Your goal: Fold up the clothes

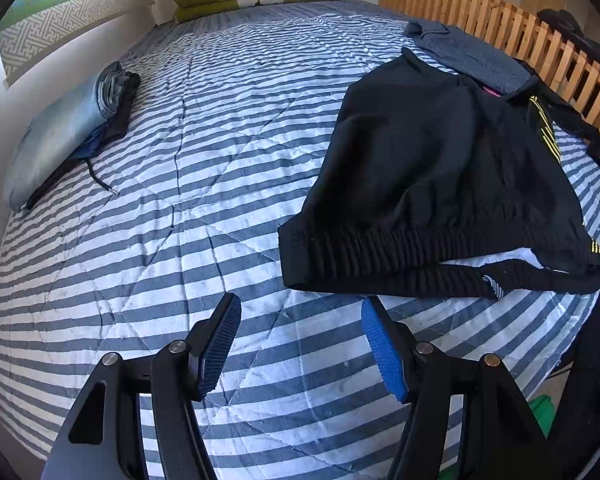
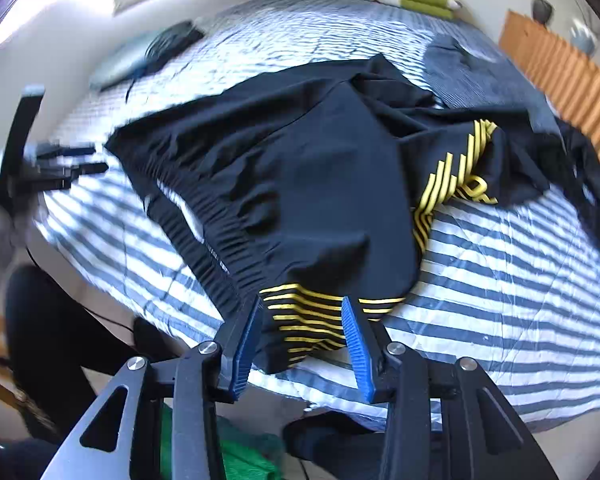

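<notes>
The right gripper (image 2: 302,340), open, straddles the shorts (image 2: 300,184) striped edge; the open left gripper (image 1: 300,344) stands just short of the waistband.

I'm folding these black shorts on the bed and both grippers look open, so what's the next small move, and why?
Probably close the right gripper on the yellow-striped edge of the black shorts: that edge already lies between its open jaws. The left gripper is open over bare striped quilt, just short of the waistband.
</notes>
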The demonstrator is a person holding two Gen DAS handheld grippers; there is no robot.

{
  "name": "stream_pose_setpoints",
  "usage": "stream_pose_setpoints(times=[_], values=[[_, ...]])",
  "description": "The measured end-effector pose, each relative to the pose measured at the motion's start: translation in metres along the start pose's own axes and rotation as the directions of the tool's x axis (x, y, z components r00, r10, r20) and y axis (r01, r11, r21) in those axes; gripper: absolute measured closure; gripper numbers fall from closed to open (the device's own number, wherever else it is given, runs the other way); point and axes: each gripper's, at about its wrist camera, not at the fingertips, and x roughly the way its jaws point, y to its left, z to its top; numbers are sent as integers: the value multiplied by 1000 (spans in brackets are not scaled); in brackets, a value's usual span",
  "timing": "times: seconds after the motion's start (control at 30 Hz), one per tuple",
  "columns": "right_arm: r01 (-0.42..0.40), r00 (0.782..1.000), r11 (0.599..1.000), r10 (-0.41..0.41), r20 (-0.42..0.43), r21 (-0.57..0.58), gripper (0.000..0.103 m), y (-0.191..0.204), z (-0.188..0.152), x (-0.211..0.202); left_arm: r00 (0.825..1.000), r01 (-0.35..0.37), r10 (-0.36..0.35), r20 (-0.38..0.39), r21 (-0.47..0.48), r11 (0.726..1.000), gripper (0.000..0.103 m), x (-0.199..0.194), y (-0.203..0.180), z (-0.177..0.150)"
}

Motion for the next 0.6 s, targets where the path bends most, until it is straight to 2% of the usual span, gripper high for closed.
stream_pose_setpoints(times=[0.1,0.2,0.23,0.27,0.33,0.37,0.47,0.6], values=[[42,999,998,-43,-17,-37,65,8,0,9,999,-40,40,6,21,999,37,7,-1,7],[77,997,996,-78,-29,-41,65,6,1,13,999,-42,41,18,37,998,50,10,-4,18],[85,996,996,-86,-31,-39,65,4,1,13,999,-36,35,21,40,999,59,11,-5,21],[84,996,996,-84,-26,-35,65,3,1,11,999,-33,32,27,44,998,74,11,-6,25],[74,997,997,-74,-19,-32,66,1,2,5,999,-35,34,24,44,998,95,13,-6,32],[80,997,996,-81,-16,-37,72,1,2,3,999,-36,35,23,40,999,99,14,-5,35],[110,994,993,-111,-18,-38,89,-2,5,4,1000,-15,14,27,35,999,99,14,-5,42],[117,992,993,-116,-41,10,94,-15,7,10,999,-35,32,42,72,997,99,10,-14,43]])
